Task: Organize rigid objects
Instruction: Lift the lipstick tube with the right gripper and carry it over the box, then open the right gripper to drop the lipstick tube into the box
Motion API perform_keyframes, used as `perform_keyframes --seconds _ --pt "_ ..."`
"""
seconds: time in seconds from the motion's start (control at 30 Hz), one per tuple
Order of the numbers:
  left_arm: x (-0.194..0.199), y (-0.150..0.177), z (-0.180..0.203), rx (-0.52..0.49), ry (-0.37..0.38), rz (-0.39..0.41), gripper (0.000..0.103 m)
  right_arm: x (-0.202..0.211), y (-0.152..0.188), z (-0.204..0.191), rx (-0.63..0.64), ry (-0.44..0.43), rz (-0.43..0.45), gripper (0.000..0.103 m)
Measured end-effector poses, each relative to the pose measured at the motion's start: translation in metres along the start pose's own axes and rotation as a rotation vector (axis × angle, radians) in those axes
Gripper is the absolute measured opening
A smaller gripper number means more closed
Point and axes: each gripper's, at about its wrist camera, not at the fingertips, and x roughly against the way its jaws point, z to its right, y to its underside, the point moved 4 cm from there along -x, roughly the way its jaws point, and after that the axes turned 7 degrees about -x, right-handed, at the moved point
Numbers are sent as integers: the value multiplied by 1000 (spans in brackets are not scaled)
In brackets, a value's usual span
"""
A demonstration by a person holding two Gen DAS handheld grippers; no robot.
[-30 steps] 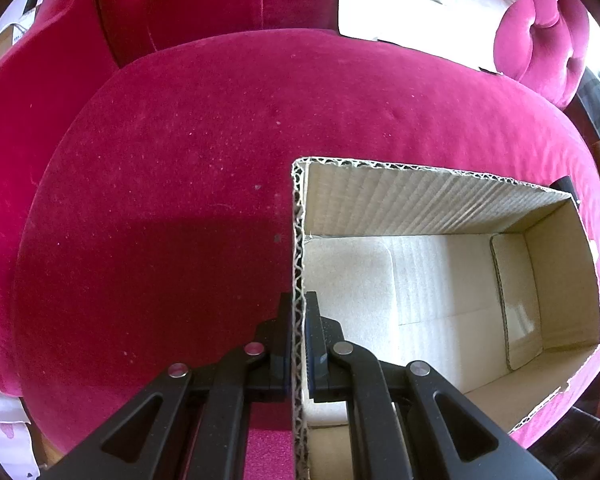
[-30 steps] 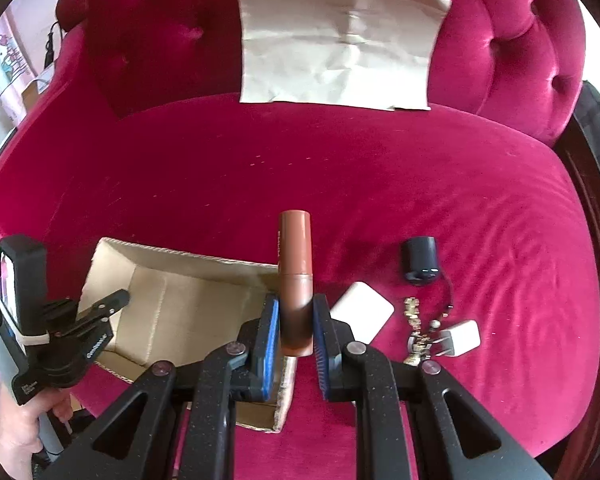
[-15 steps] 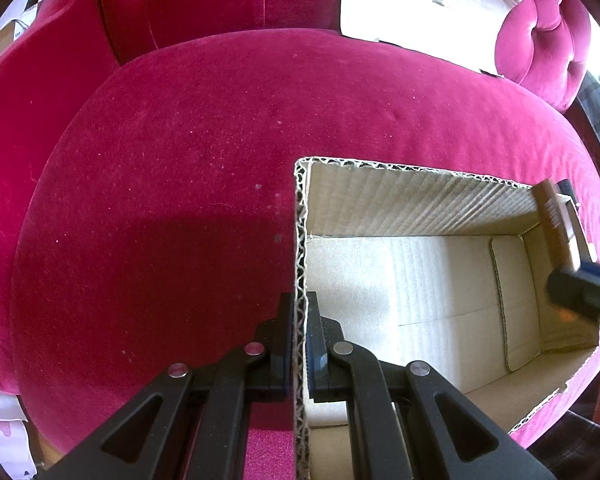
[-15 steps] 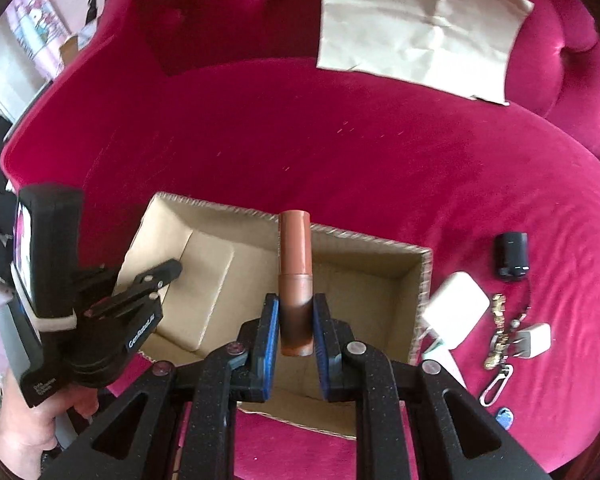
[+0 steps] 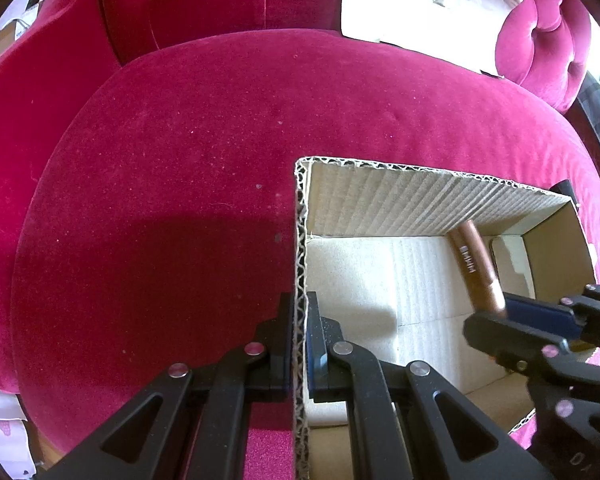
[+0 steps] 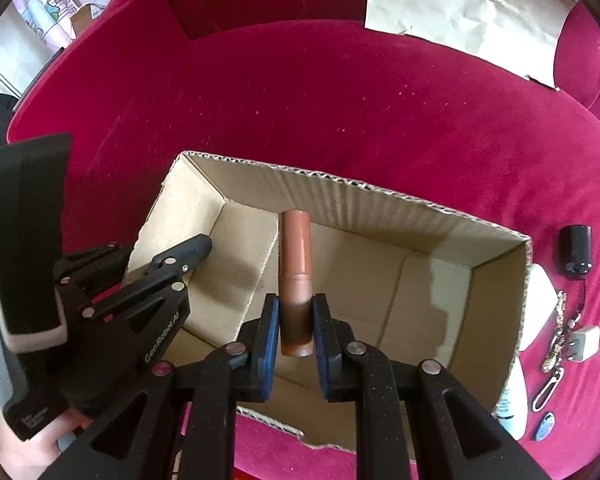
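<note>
An open cardboard box (image 6: 380,200) sits on a crimson velvet sofa seat. My left gripper (image 5: 299,344) is shut on the box's left wall (image 5: 300,240), one pad inside and one outside. My right gripper (image 6: 296,320) is shut on a brown cylindrical tube (image 6: 295,264) and holds it inside the box opening, tip pointing down toward the box floor. In the left wrist view the tube (image 5: 478,268) comes in from the right, with the right gripper (image 5: 500,312) behind it. The box floor is bare.
To the right of the box lie a black cylindrical case (image 6: 576,252), a white flat object (image 6: 538,304), a white charger plug (image 6: 584,342), a keychain (image 6: 556,344) and a blue tag (image 6: 543,430). A creased paper sheet (image 6: 468,12) leans on the sofa back.
My right gripper has carried the brown tube leftward and down, from beside the box to inside its opening. The left gripper has kept its hold on the box wall.
</note>
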Motion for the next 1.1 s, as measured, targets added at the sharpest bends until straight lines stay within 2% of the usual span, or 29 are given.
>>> perform_keyframes --seconds 0.27,0.33,0.4,0.6,0.77,1.1 --pt "0 1 -2 -2 4 1 5 -1 -2 0 -9 -18 5 17" --pt "0 2 -2 -4 3 1 5 7 1 6 -16 -16 14 21" --pt "0 2 -3 -2 5 2 5 7 2 6 -14 -18 13 48" --pt "-2 2 -6 14 15 0 5 9 0 18 -23 43 31 77" --pt "-2 3 -7 14 15 1 5 18 -2 30 -27 53 46 101" --pt "-1 2 0 3 2 0 5 24 -2 27 -8 44 49 103"
